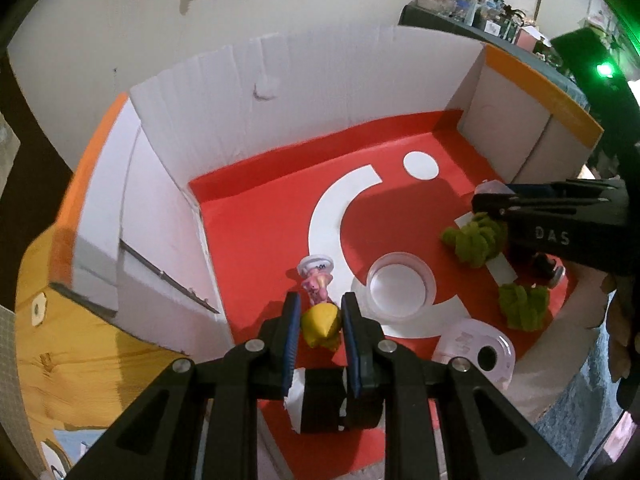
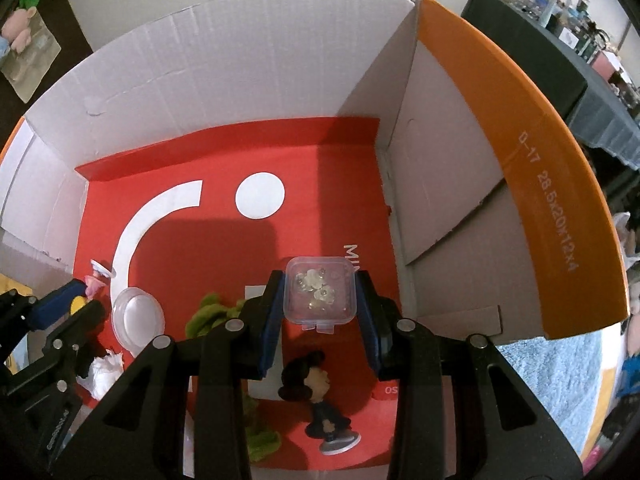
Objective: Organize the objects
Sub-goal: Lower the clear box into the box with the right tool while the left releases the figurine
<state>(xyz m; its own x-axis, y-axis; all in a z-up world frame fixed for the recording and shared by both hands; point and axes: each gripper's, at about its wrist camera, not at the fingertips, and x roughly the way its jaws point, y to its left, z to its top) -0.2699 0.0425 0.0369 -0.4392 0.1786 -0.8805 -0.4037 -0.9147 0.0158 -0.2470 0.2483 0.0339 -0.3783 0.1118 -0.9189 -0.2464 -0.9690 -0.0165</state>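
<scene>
My left gripper point(image 1: 320, 320) is shut on a small figurine point(image 1: 320, 326) with a yellow head, a pink body and a white round base. It hangs low over the red floor of an open cardboard box point(image 1: 280, 120). My right gripper point(image 2: 320, 300) is shut on a small clear square case point(image 2: 320, 294) with clear bits inside, above the floor near the right wall of the cardboard box point(image 2: 220, 60). In the right wrist view the left gripper point(image 2: 78, 302) shows at the left edge. The right gripper point(image 1: 486, 200) enters the left wrist view from the right.
On the box floor lie a clear round dish point(image 1: 400, 286), two green plush pieces point(image 1: 476, 240) point(image 1: 524, 306), a clear lid-like piece point(image 1: 476, 350), a dark-haired figurine point(image 2: 316, 396) on its side and a white crumpled scrap point(image 2: 102, 372). Orange flaps point(image 2: 540, 160) stand around the rim.
</scene>
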